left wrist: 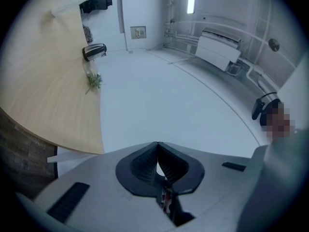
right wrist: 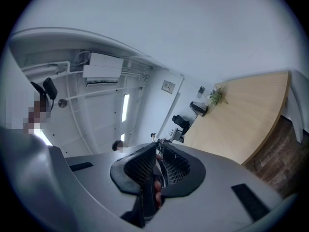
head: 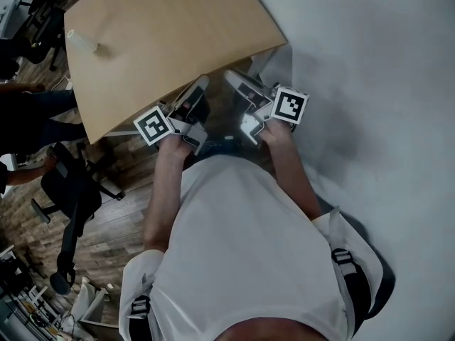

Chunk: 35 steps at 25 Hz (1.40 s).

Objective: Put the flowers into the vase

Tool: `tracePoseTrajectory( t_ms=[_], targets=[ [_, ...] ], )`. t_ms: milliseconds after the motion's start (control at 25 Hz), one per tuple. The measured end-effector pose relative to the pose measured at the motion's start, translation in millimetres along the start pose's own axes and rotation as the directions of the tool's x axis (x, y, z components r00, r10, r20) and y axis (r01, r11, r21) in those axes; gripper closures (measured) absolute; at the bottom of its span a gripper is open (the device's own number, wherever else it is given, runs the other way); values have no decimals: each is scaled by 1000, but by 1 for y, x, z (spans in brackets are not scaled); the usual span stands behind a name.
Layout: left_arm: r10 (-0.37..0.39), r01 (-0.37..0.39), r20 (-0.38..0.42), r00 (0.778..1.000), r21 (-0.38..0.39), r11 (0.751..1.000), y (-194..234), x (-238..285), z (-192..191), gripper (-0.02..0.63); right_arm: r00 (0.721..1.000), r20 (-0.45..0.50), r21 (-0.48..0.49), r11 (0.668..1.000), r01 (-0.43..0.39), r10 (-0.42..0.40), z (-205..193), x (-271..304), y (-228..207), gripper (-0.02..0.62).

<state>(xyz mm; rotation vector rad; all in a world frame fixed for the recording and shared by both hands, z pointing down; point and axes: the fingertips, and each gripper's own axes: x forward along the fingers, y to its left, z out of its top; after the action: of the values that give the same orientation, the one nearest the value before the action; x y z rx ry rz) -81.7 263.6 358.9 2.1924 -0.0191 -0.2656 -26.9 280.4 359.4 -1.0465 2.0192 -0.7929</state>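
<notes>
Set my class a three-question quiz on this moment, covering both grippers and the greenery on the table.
1. True or false: the left gripper holds a flower.
2. The right gripper is: A open; B shut and empty; C shut on a stem.
3. Fill in: the green sprig rests on the ____ table.
Key: 1 false; 2 B; 3 wooden.

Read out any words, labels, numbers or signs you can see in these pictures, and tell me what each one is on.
No words or numbers can be read anywhere.
On the left marker cube of the left hand-held gripper: a black-and-white square pattern, no letters.
On the right marker cube of the right hand-held gripper: the same kind of pattern, no letters.
On the wall panel: too small to read.
</notes>
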Motion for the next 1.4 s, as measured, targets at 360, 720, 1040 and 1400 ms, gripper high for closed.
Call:
tracePoseTrajectory(
  t_ms=[360, 720, 1040, 1400],
  targets=[
    [-31, 31, 15, 999, -33, 999, 39, 8, 28, 600, 997, -11, -5, 997, 82, -82, 2, 24, -39, 572],
    [-35, 36, 20, 999, -67, 997, 100, 33, 148, 600, 990, -25, -29, 990, 139, -140, 53, 138, -80, 522],
    [-54, 51, -35, 998, -90, 995, 118, 44, 203, 600, 988, -10, -29, 987, 157, -157, 77, 202, -91, 520],
    [-69, 60, -66, 995, -129, 990, 148, 65, 237, 600, 977, -12, -53, 976, 212, -213, 106, 235, -119, 520]
  ],
)
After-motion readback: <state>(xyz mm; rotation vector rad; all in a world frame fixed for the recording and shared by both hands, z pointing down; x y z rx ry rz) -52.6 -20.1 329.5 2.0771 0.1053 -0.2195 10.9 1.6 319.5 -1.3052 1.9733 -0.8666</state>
